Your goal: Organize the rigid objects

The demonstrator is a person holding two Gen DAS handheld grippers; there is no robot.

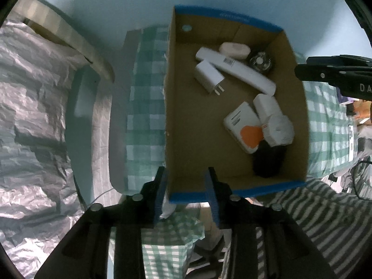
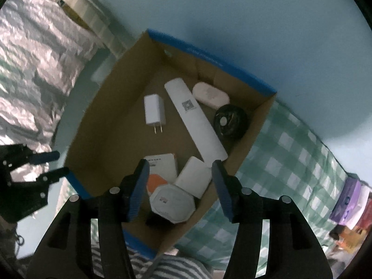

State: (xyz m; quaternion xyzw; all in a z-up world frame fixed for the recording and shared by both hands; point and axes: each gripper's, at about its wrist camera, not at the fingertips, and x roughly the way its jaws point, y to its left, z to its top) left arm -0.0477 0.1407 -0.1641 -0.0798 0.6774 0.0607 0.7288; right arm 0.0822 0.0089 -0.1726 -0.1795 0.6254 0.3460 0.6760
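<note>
An open cardboard box with a blue rim stands on a green-checked cloth. It holds a white plug charger, a long white bar, an oval white case, a black round piece, a white-and-orange packet and an octagonal white item. My left gripper hangs open over the box's near left corner, holding nothing. Above the packet and the octagonal item, my right gripper is open and empty.
The checked cloth covers the surface around the box. A crinkled silver sheet lies to the left. Striped fabric is at the near right. Purple packages sit at the cloth's right end.
</note>
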